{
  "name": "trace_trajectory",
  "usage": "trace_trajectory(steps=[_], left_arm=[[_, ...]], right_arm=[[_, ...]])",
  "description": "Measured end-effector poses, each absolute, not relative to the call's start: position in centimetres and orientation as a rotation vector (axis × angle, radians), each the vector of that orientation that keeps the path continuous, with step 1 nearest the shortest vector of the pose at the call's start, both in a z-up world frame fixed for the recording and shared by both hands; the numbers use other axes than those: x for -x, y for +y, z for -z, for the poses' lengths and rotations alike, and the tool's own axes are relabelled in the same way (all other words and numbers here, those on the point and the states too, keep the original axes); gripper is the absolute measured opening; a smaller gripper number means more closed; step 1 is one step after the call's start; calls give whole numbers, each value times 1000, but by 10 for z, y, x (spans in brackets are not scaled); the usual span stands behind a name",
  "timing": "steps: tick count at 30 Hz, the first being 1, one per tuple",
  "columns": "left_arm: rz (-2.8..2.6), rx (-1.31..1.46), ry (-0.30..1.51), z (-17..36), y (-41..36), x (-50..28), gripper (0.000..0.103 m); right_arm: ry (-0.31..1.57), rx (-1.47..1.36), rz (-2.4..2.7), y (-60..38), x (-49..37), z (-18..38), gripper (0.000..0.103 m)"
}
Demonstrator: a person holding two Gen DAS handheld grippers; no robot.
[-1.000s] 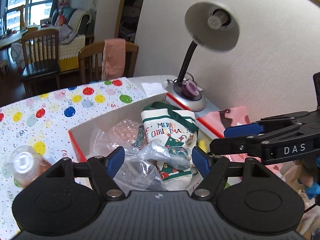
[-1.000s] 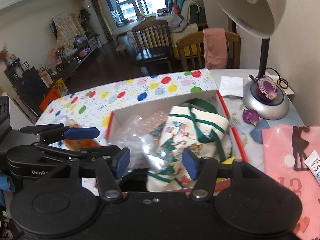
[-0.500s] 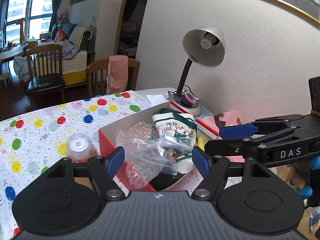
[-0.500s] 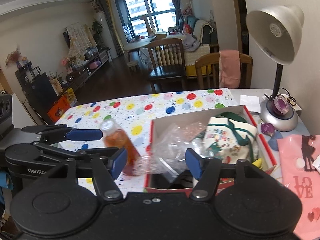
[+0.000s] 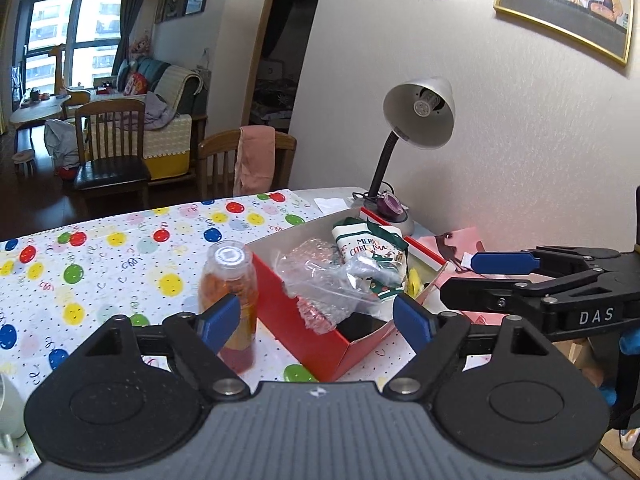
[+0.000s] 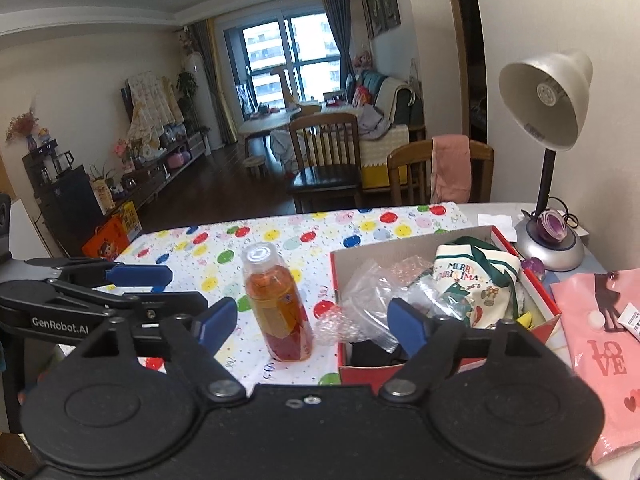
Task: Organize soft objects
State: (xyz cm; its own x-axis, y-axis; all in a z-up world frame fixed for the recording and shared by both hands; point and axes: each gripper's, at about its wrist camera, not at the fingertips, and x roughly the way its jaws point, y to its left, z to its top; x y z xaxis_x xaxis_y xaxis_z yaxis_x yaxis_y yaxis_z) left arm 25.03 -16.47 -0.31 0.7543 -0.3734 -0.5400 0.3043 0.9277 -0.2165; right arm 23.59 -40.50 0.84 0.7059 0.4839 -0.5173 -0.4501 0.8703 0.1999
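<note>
A red cardboard box stands on the table. It holds a Christmas cloth bag, bubble wrap and a crumpled clear plastic bag. My left gripper hovers in front of the box's near corner, jaws opening, with nothing between them. My right gripper hangs beside it, jaws also opening and gripping nothing. An orange drink bottle stands beyond the right gripper, left of the box.
A pink "LOVE" bag lies right of the box. A desk lamp stands behind it by the wall. The balloon-print tablecloth spreads to the left. Wooden chairs stand past the far edge.
Both grippers have drawn back and up from over the box, which now looks smaller and farther away. Their jaws stand wider. The bottle has come fully into view.
</note>
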Motion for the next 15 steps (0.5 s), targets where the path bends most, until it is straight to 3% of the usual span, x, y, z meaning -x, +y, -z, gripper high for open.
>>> trace_trajectory(steps=[15], left_arm=[[345, 99, 569, 0, -139, -207, 90]], right_arm=[[467, -57, -429, -380, -186, -4, 103]])
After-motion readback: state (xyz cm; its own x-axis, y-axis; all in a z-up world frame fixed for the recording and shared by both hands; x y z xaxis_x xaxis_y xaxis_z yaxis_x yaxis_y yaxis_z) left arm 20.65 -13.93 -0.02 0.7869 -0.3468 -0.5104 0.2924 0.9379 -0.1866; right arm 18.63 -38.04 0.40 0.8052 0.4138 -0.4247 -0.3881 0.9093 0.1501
